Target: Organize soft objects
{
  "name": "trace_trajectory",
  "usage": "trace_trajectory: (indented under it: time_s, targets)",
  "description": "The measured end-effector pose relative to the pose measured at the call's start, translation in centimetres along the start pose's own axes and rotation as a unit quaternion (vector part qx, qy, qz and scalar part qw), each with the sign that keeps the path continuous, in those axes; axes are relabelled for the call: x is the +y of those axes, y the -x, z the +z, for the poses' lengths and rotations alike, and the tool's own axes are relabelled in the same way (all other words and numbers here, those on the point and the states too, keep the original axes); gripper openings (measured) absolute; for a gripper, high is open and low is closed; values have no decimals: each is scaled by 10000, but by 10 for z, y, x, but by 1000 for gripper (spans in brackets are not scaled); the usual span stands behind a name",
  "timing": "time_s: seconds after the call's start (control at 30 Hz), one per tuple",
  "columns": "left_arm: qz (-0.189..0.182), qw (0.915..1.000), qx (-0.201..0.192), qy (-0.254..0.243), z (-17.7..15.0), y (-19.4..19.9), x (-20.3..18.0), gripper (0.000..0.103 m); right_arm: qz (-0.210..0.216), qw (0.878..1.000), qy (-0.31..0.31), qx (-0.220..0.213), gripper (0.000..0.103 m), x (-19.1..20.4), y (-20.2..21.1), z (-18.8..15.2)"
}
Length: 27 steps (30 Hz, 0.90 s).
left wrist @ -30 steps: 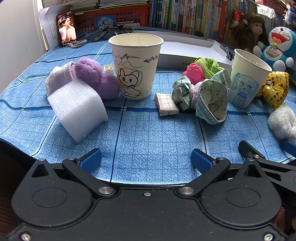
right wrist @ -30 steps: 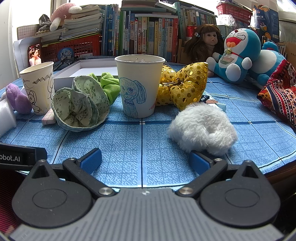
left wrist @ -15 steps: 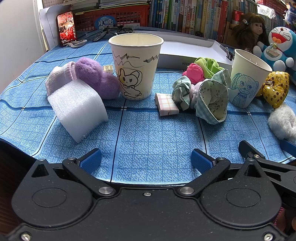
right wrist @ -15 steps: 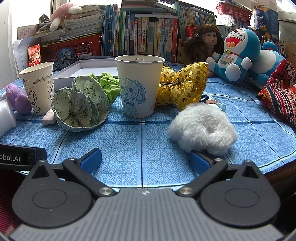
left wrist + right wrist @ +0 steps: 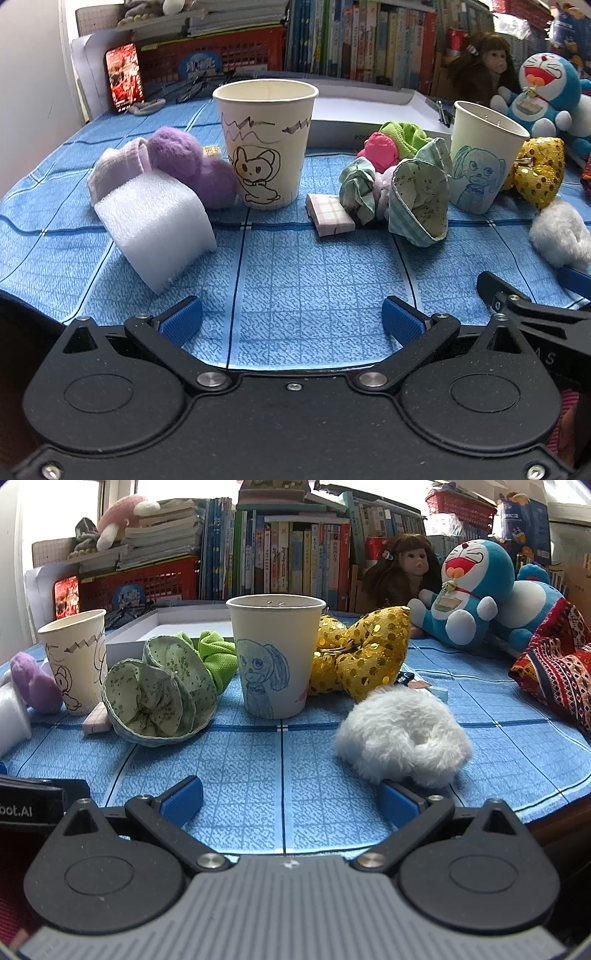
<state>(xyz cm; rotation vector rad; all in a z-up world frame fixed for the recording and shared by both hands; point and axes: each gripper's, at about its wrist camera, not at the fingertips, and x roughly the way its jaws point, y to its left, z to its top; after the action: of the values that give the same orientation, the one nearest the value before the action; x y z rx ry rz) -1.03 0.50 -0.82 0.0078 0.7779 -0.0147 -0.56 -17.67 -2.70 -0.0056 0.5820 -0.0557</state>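
Note:
Two paper cups stand on the blue checked cloth: one with a black cat drawing (image 5: 265, 142) (image 5: 75, 661) and one with a blue puppy drawing (image 5: 482, 160) (image 5: 275, 657). Left of the cat cup lie a white foam block (image 5: 155, 225), a purple plush (image 5: 188, 166) and a pale pink sock (image 5: 118, 166). Between the cups sit a green floral scrunchie (image 5: 419, 197) (image 5: 159, 698), a pink one (image 5: 378, 149), a lime one (image 5: 216, 655) and a small checked eraser-like block (image 5: 330, 219). A white fluffy scrunchie (image 5: 402, 734) lies just beyond my right gripper (image 5: 291, 801), touching its right fingertip. Both my left gripper (image 5: 291, 319) and the right stand open, holding nothing.
A gold sequin bow (image 5: 360, 657) lies behind the puppy cup. A white shallow box (image 5: 369, 114) sits at the back. A doll (image 5: 404, 568), a blue cat plush (image 5: 476, 590) and a patterned red cloth (image 5: 554, 668) line the right; bookshelves and a red basket (image 5: 207, 59) stand behind.
Both views have tilted up slightly, showing more of the shelves. The phone screen at the back left changed its picture. The objects have not moved.

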Motion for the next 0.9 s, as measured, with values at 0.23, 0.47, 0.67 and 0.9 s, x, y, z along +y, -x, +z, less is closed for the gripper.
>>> trace_trajectory:
  time_s: [0.23,0.47,0.67,0.9]
  targets:
    - [-40,9999,-138,8,-1,2,3,101,161,9995,-136,-215,103,-2,4,2]
    - [-478,9971,-590,55,5,29,14,97,323,9940,29,-1046,103,-8,34,7]
    - [-244,9913,-1292,-112,11,56,23,99,71,9904,-52,-1381,103,-27,38,18]
    - [28,9890,-1462,208,16,53,49,101,-244,9905,-176,-1345,103,-49,30,21]
